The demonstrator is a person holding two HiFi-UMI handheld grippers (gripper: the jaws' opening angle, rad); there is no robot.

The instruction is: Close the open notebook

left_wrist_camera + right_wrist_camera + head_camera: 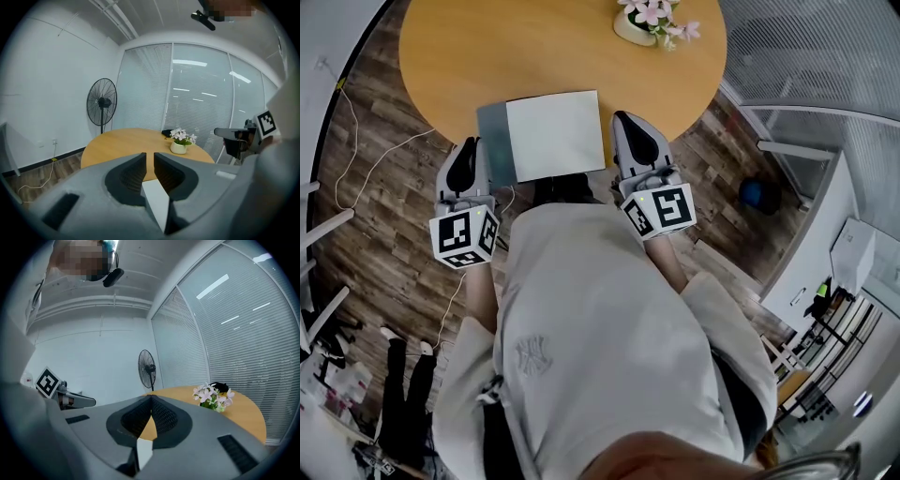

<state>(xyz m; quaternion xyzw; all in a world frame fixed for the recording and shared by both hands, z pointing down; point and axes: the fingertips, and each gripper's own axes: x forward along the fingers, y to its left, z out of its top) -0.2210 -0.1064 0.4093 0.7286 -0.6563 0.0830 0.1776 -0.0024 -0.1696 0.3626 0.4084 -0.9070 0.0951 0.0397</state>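
Observation:
The notebook [555, 134] lies at the near edge of the round wooden table [487, 47], a white page facing up and a grey cover strip [491, 141] showing along its left side. My left gripper [469, 146] hovers just left of that grey strip, off the table's rim. In the left gripper view the left gripper [150, 155] shows a narrow gap between its jaws with nothing in it, and the white page [157, 199] lies below. My right gripper [623, 118] sits at the notebook's right edge. In the right gripper view the right gripper [151, 398] has its tips touching, empty.
A white pot of pink flowers [642, 21] stands at the table's far side, with a small black object [166, 133] behind it. A standing fan [101, 103] is beyond the table. Cables [356, 141] trail over the wooden floor on the left. Glass walls with blinds close off the right.

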